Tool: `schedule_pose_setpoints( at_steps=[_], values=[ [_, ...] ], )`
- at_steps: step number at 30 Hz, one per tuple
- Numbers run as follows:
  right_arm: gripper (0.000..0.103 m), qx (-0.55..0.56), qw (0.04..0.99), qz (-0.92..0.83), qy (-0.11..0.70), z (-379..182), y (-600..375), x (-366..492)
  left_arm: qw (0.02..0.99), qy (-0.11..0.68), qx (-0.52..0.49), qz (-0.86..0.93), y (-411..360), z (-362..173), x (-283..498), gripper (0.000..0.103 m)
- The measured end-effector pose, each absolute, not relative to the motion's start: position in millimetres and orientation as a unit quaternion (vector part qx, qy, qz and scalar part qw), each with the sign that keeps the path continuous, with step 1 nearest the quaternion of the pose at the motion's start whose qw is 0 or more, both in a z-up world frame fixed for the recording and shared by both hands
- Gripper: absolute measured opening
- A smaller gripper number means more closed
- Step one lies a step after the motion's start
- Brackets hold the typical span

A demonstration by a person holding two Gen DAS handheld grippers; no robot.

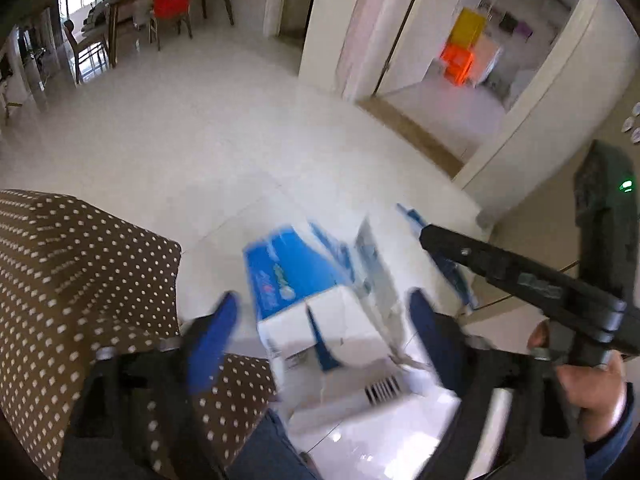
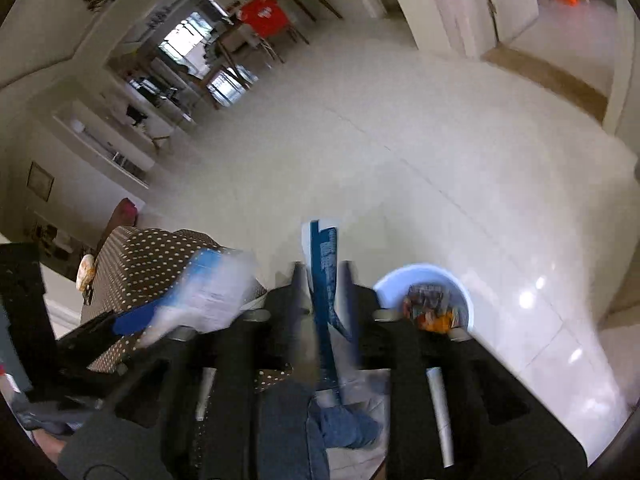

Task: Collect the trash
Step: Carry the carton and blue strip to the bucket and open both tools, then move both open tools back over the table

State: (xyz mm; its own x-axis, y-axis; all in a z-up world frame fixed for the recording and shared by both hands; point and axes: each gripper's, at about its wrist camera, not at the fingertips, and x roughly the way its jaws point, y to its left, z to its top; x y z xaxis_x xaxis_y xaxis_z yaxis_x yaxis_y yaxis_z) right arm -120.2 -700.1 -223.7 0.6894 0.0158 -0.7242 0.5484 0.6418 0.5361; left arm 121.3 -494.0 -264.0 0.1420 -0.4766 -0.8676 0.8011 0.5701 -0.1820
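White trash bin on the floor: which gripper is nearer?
Right. The right gripper, with a blue-and-white scrap between its fingers, sits just beside the white trash bin. The left gripper is farther off by the polka-dot cushion, around a blue-and-white carton.

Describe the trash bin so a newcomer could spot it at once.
Start at the brown polka-dot cushion, then look across the glossy white tile floor to the right gripper's far side. There stands a small round pale-blue bin. It is the only open container here, with colourful wrappers already inside.
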Motion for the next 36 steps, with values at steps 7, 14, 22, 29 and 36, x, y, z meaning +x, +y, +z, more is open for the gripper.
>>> schedule_pose_setpoints(
  at_steps=[7, 14, 22, 29, 36],
  values=[
    [0.097, 0.392, 0.819, -0.194, 0.371, -231.5, -698.7, -129.2, 0.765, 0.492, 0.142, -0.390, -467.6, -258.9, 142.9, 0.094],
    [0.097, 0.382, 0.820, -0.202, 0.376, -226.3, -692.9, -123.9, 0.786, 0.472, 0.125, -0.380, -446.2, -230.6, 139.0, 0.094],
    [0.097, 0.361, 0.833, -0.202, 0.367, -204.8, -679.7, -120.8, 0.798, 0.453, 0.108, -0.383, -421.1, -205.6, 134.8, 0.094],
    [0.097, 0.333, 0.852, -0.190, 0.358, -174.6, -655.8, -104.1, 0.827, 0.410, 0.103, -0.370, -386.5, -173.8, 128.5, 0.094],
    [0.097, 0.296, 0.876, -0.160, 0.346, -141.0, -617.3, -73.8, 0.862, 0.374, 0.085, -0.333, -335.6, -142.1, 138.6, 0.094]
  ],
)
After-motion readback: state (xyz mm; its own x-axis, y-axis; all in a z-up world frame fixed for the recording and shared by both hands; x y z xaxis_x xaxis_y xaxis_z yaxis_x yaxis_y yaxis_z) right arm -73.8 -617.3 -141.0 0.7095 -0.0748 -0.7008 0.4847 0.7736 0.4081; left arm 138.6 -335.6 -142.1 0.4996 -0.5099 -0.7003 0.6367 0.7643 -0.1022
